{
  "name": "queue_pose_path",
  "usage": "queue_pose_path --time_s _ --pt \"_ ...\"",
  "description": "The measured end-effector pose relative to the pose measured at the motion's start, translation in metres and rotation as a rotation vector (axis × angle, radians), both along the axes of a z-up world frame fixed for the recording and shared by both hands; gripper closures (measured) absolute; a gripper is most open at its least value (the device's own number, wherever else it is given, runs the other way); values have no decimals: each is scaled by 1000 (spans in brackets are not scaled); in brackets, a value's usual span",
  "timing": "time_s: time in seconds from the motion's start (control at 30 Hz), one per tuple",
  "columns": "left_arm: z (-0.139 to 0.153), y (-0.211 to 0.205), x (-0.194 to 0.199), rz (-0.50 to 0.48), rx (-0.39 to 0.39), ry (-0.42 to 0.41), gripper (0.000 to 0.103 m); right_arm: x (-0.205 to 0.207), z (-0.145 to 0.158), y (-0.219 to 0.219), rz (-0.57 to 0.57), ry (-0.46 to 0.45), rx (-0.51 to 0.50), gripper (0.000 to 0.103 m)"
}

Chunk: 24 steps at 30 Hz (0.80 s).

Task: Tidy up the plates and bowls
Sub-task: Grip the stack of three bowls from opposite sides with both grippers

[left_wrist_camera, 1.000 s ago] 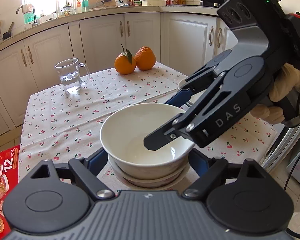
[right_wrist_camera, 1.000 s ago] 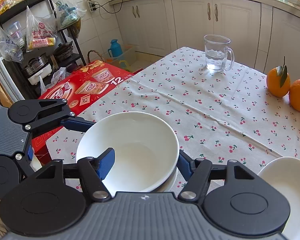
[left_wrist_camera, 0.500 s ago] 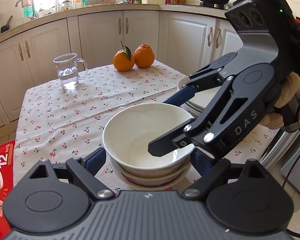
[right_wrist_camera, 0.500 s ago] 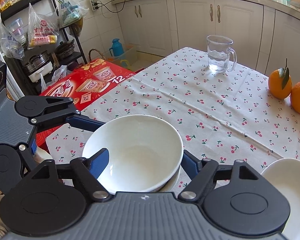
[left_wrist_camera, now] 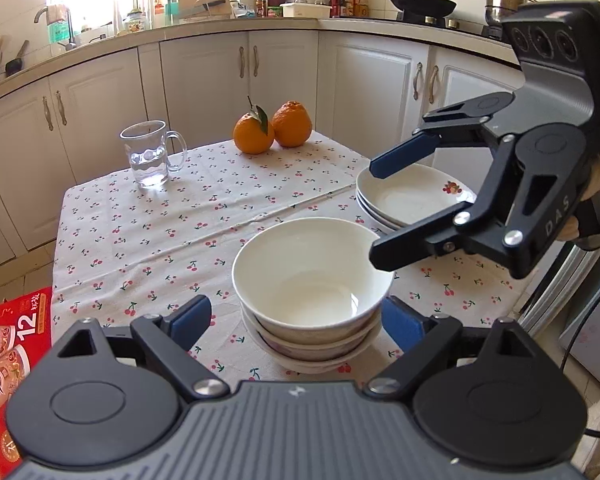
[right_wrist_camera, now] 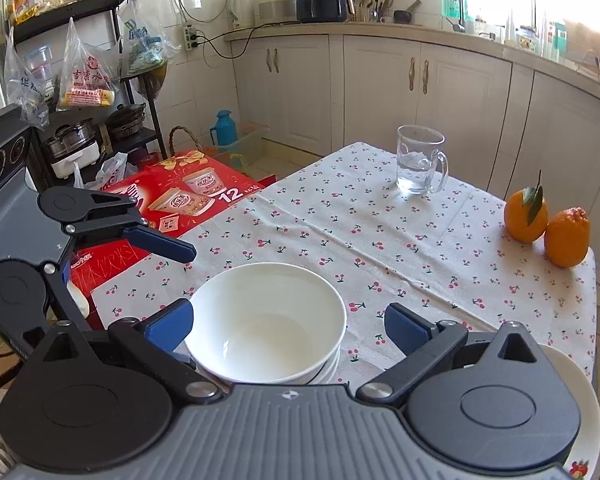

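Observation:
A stack of white bowls (left_wrist_camera: 312,280) sits near the front edge of the cherry-print table (left_wrist_camera: 160,240). My left gripper (left_wrist_camera: 298,322) is open, its blue pads on either side of the stack and clear of it. My right gripper (left_wrist_camera: 380,212) hovers right of the bowls over a stack of white plates (left_wrist_camera: 404,196). Its jaws are opening wide and hold nothing. In the right wrist view the top bowl (right_wrist_camera: 266,320) lies between the right gripper's (right_wrist_camera: 288,328) spread pads, untouched. One left finger (right_wrist_camera: 160,240) shows there at the left.
A glass mug (left_wrist_camera: 150,156) with water and two oranges (left_wrist_camera: 272,130) stand at the far side of the table. A red carton (right_wrist_camera: 172,200) lies on the floor beside the table. White cabinets ring the room. A plate's rim (right_wrist_camera: 572,380) shows at the lower right.
My right gripper had one finger inside the top bowl, pinching its rim. It has let go, spread its jaws wide and drawn back up and to the right. The bowl stays on the stack.

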<state>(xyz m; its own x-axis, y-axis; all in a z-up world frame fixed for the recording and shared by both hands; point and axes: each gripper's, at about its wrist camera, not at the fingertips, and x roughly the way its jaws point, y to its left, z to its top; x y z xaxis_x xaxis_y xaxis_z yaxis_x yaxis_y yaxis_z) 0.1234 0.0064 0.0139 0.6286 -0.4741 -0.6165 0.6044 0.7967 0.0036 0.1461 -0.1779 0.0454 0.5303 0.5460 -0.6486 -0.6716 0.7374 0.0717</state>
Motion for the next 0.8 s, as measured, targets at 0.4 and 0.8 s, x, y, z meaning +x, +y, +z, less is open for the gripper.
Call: queue_pose_path --time_s 0.4,0.8 --pt "-39 8 -9 -61 117 -20 1 -47 -32 7 93 -97 -187 0" --pt "-71 1 27 -230 143 63 2 -23 -82 16 120 -12 -247 0"
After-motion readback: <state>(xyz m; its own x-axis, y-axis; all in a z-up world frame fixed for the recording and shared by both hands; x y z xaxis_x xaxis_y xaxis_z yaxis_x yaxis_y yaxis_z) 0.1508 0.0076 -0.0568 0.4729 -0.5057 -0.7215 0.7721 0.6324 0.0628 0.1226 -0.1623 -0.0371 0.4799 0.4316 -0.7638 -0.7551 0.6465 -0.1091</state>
